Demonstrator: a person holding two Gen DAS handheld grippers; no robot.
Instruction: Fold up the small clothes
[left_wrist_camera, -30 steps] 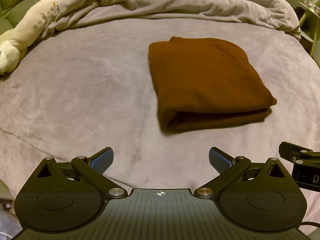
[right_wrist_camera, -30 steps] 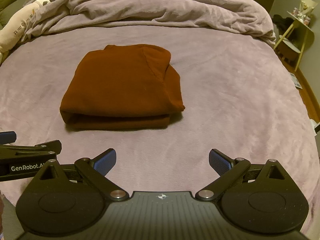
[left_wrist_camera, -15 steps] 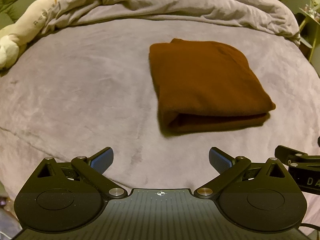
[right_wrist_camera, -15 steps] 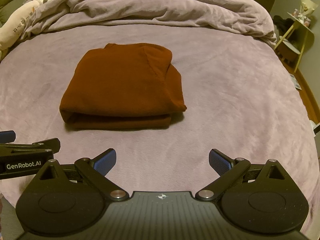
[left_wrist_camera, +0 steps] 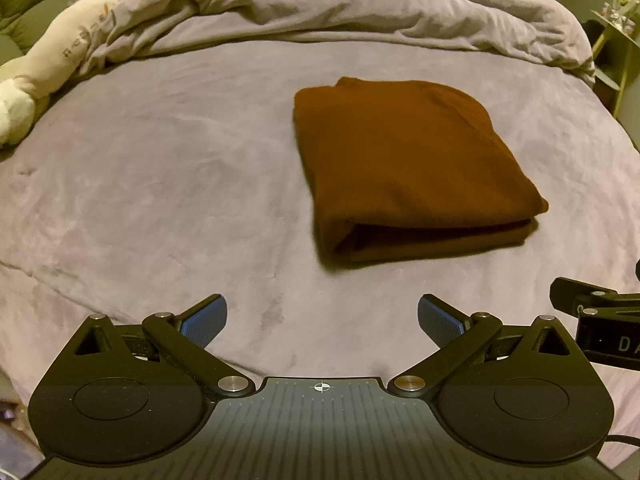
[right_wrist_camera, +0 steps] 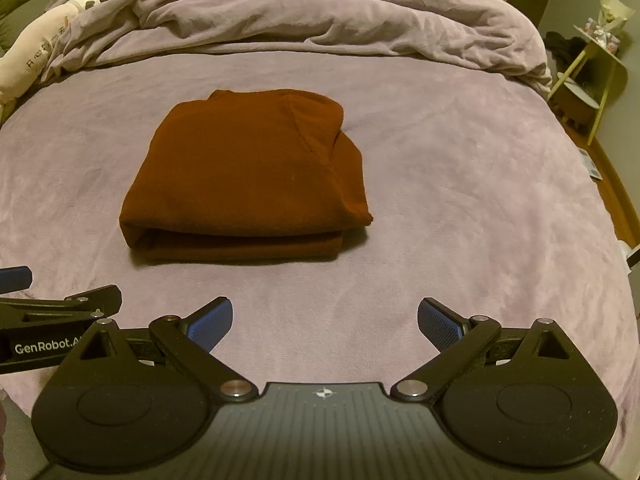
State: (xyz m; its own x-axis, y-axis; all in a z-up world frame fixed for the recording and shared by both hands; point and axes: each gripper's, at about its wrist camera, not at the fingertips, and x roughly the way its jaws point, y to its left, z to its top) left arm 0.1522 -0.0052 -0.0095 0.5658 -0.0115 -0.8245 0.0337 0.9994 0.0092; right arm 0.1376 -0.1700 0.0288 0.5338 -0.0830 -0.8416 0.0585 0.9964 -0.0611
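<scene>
Rust-brown garment (left_wrist_camera: 408,164) lies folded into a thick, roughly rectangular bundle on the mauve blanket (left_wrist_camera: 160,184), right of centre in the left wrist view and left of centre in the right wrist view (right_wrist_camera: 244,172). Its top face is smooth and flat; the near edge shows stacked layers with a dark slit between them, and the fold is rounded at the near left corner. In the right wrist view a seam runs down the upper right part of the top, and a lower layer pokes out along the right side, ending in a small point at the near right corner. The far edge has a small bump near its left end. Left gripper (left_wrist_camera: 322,322) sits at the bottom of its frame with blue-padded fingers spread wide and nothing between them, short of the bundle and not touching it. Right gripper (right_wrist_camera: 325,322) is likewise spread wide with nothing in it, apart from the cloth. A rumpled duvet (right_wrist_camera: 304,12) is heaped across the top of both frames, and a cream plush toy (left_wrist_camera: 52,60) lies at the upper left.
</scene>
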